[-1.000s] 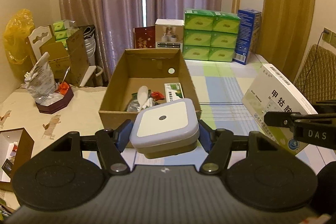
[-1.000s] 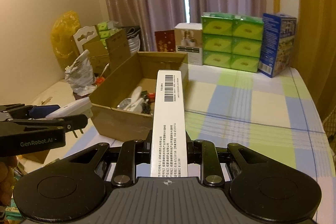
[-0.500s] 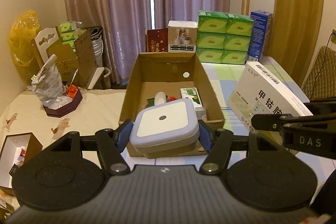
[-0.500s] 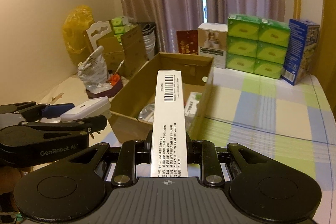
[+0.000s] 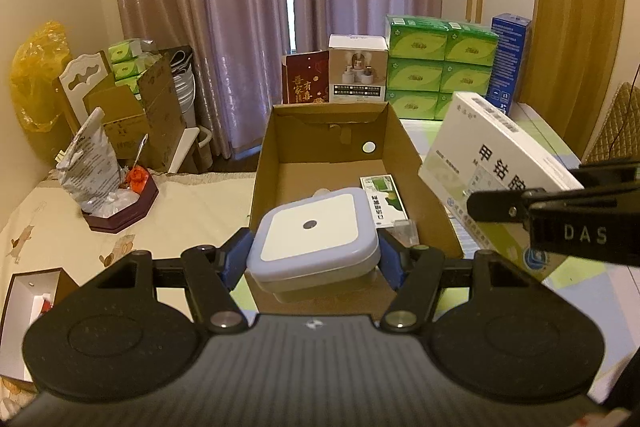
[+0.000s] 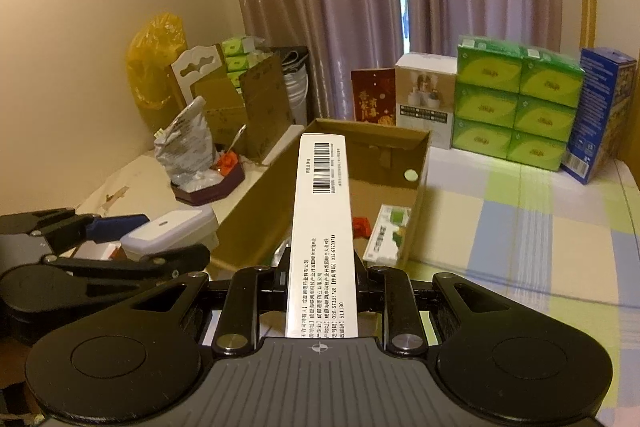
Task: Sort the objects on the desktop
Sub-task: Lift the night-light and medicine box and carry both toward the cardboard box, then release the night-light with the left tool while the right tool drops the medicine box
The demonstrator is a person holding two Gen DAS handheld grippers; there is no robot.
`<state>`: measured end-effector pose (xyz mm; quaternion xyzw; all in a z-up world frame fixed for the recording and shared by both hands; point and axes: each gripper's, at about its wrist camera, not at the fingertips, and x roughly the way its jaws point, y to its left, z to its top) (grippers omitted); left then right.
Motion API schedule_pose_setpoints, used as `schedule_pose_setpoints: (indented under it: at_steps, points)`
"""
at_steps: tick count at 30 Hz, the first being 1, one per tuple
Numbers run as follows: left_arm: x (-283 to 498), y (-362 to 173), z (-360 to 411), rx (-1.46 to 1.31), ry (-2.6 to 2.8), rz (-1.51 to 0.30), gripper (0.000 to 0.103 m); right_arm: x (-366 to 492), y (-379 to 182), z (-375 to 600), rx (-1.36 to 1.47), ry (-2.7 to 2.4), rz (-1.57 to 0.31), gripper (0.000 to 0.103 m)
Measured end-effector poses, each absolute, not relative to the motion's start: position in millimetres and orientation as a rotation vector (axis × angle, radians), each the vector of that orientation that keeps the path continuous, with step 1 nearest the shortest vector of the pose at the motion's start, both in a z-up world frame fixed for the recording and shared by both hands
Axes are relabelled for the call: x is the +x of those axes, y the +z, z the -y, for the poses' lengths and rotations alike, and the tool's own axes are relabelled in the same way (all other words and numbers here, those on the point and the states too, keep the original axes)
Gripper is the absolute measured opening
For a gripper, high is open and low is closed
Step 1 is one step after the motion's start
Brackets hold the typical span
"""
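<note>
The cardboard box [image 5: 336,163] sits on the table [image 6: 540,227], tissue packs [image 5: 436,67] behind it, a small carton [image 5: 384,201] lying inside at its right wall.

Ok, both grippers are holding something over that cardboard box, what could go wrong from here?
1. The left gripper and right gripper sit close side by side, so they could bump while lowering.
2. The long white medicine box reaches far ahead of the right gripper and may catch a wall of the cardboard box.
3. The square night light may land on the small green and white carton.
</note>
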<state>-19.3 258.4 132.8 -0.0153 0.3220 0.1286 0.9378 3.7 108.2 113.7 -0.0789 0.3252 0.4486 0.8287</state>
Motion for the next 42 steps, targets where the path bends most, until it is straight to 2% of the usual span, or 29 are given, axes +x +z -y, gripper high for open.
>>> schedule_pose_setpoints:
  at_steps: [19,36,38,42]
  points:
    - [60.6,116.9,-286.5,-0.012,0.228,-0.702,0.061,64.6,84.2,-149.7,-0.165,0.931,-0.745,0.021]
    - [90.1,88.8,-305.8,-0.076,0.229,-0.73,0.061,94.2,65.8,-165.9,-0.149,0.91,-0.768,0.021]
    - [92.1,86.1,-310.1,-0.09,0.245,-0.718,0.065,96.6,63.8,-166.7,-0.148,0.908,-0.771,0.021]
    - [92.7,82.0,-314.1,-0.095,0.254,-0.72,0.065,99.7,60.6,-166.7,-0.142,0.908,-0.778,0.021]
